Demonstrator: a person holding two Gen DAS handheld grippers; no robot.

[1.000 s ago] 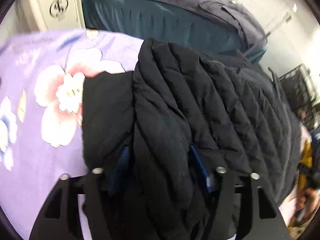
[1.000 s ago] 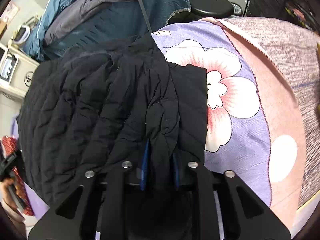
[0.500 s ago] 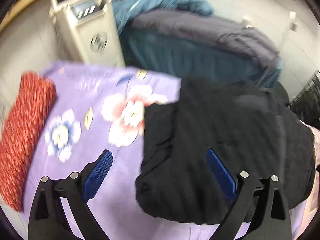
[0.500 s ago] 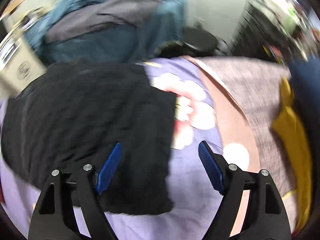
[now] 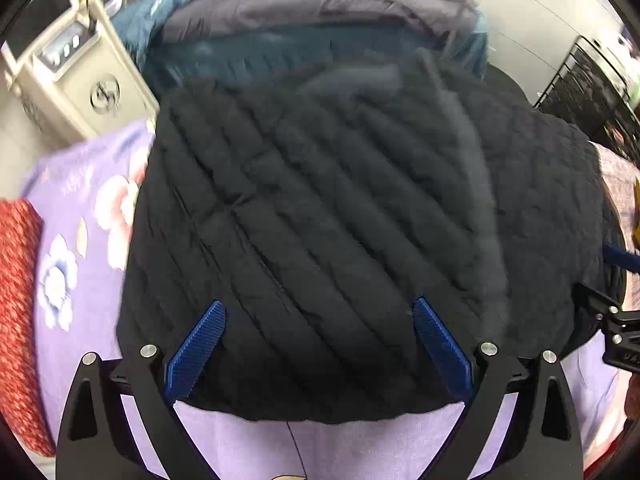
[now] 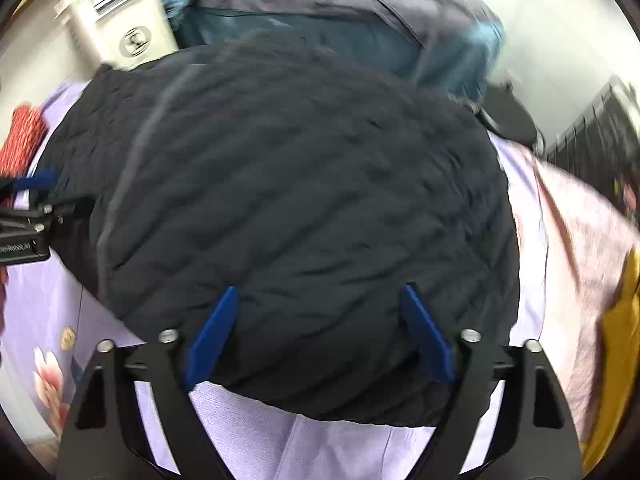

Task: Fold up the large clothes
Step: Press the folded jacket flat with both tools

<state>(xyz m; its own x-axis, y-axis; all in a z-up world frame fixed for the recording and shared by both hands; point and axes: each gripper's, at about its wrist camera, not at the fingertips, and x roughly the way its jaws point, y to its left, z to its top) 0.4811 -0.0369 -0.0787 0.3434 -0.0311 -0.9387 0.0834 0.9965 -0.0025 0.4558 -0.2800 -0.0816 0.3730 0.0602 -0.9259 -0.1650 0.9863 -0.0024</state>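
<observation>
My left gripper (image 5: 316, 344) and right gripper (image 6: 320, 332) gape wide, having just been opening, clamping nothing; the black quilted jacket (image 5: 340, 220) lies, seemingly folded, on the floral sheet (image 5: 68, 248), freed to settle.

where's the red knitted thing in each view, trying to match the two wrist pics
Left wrist: the red knitted thing runs down the left edge, from mid height to the bottom, lying on the purple floral sheet.
Right wrist: only a small blurred piece shows at the left edge, above mid height, beside the black quilted jacket.
Shared landmark: the beige machine with the round emblem, upper left in both views.
</observation>
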